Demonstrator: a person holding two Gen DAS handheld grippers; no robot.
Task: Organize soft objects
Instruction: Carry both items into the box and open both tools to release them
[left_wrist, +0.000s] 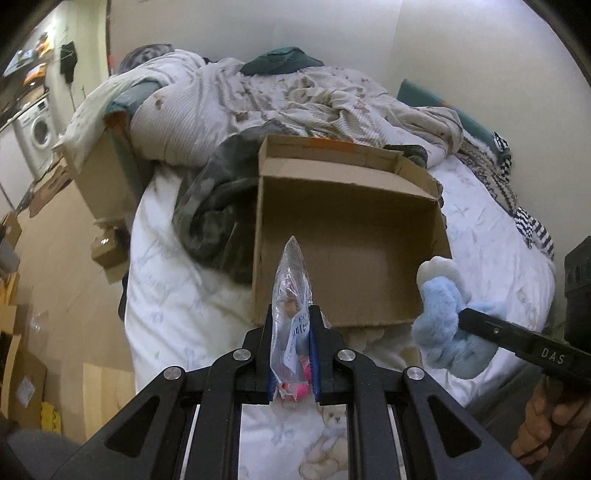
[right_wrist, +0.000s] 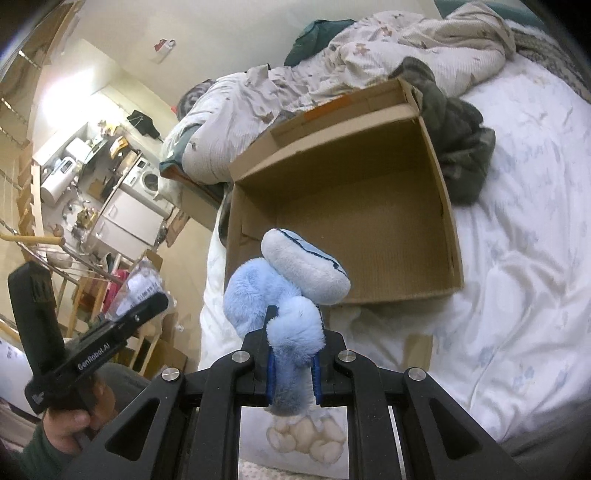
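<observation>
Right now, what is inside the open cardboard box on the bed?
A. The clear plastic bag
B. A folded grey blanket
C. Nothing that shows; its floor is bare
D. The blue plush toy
C: the cardboard box shows only bare floor, while the blue plush toy is clamped in the right gripper and the clear plastic bag in the left gripper, both short of the box.

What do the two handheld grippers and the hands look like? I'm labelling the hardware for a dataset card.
Both are black linkage grippers with silver pivot bolts and blue pads inside the fingers. The left gripper shows white "GenRobot.AI" lettering on its side in the right wrist view; the right gripper reads "DAS" in the left wrist view. The left hand is bare with a dark green sleeve.
</observation>
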